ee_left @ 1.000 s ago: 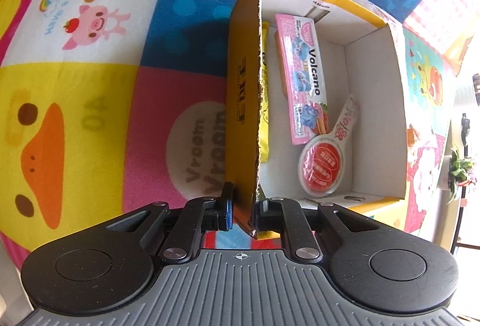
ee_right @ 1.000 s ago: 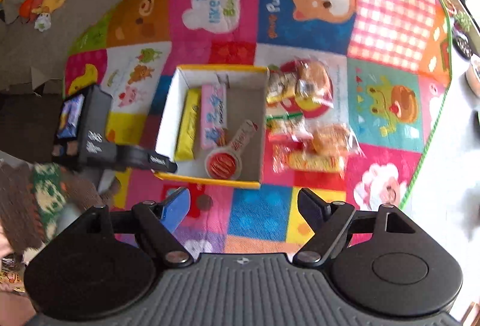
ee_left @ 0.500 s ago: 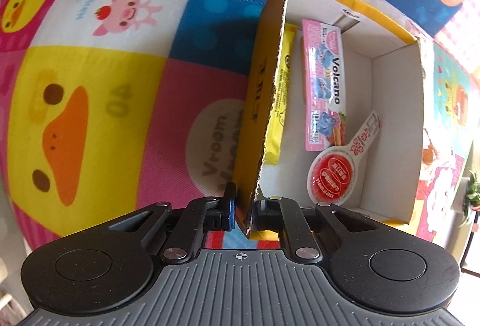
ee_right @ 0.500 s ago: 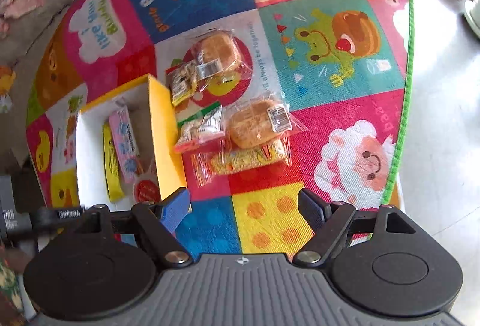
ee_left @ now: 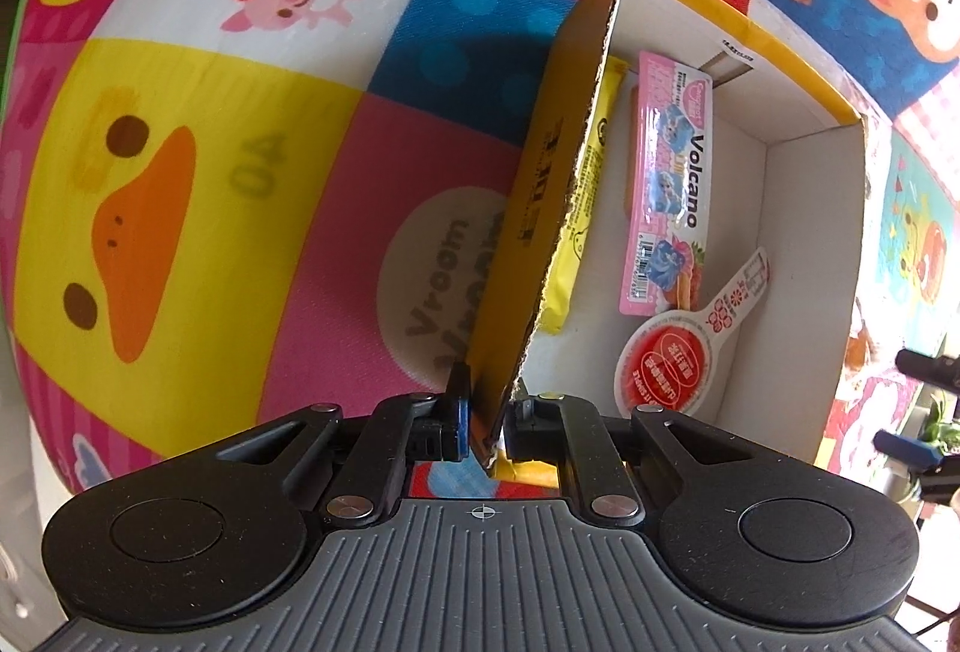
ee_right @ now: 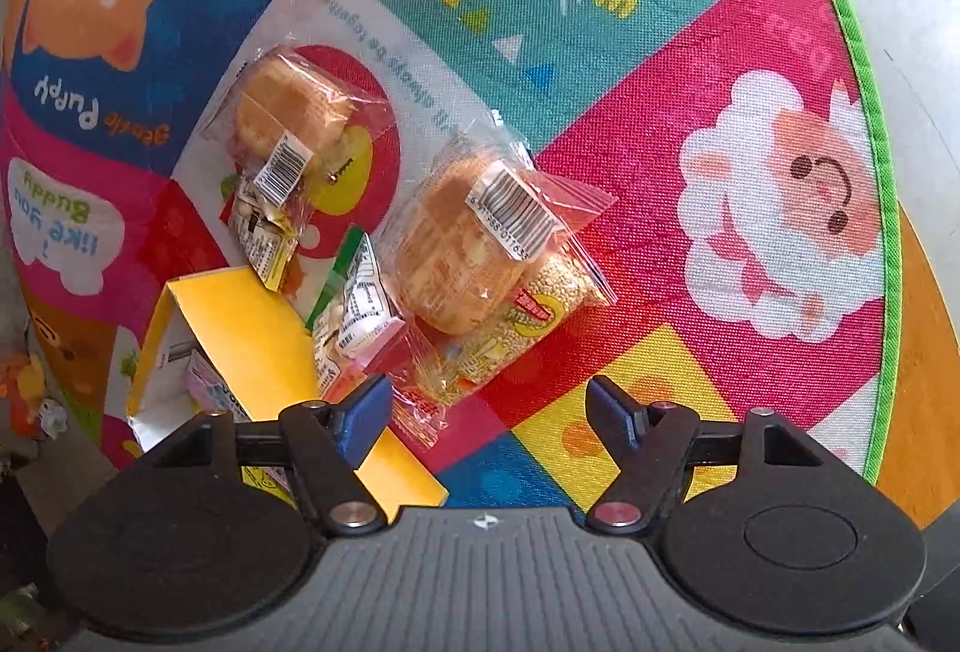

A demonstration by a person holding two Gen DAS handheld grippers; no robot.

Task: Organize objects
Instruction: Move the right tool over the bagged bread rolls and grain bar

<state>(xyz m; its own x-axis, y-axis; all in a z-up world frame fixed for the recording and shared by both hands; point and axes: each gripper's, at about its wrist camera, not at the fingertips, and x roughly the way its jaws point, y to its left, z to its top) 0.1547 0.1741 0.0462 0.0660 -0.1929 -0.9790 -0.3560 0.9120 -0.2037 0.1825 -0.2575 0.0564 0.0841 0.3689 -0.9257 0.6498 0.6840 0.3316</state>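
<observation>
Left tongs [ee_left: 487, 415] pinched nearly closed, right tongs [ee_right: 489, 412] spread wide

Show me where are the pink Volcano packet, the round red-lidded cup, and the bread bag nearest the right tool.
Pink Volcano packet [ee_left: 669, 184]: left wrist view, middle of wrapper.
Round red-lidded cup [ee_left: 665, 365]: left wrist view, on red lid.
Bread bag [ee_right: 462, 244]: right wrist view, on the bun.

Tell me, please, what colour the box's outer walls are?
Yellow outside, white inside, on the box; the left wrist view shows it best.

A home: children's cartoon play mat [ee_right: 750, 208] spread over a wooden floor [ee_right: 924, 352]
</observation>
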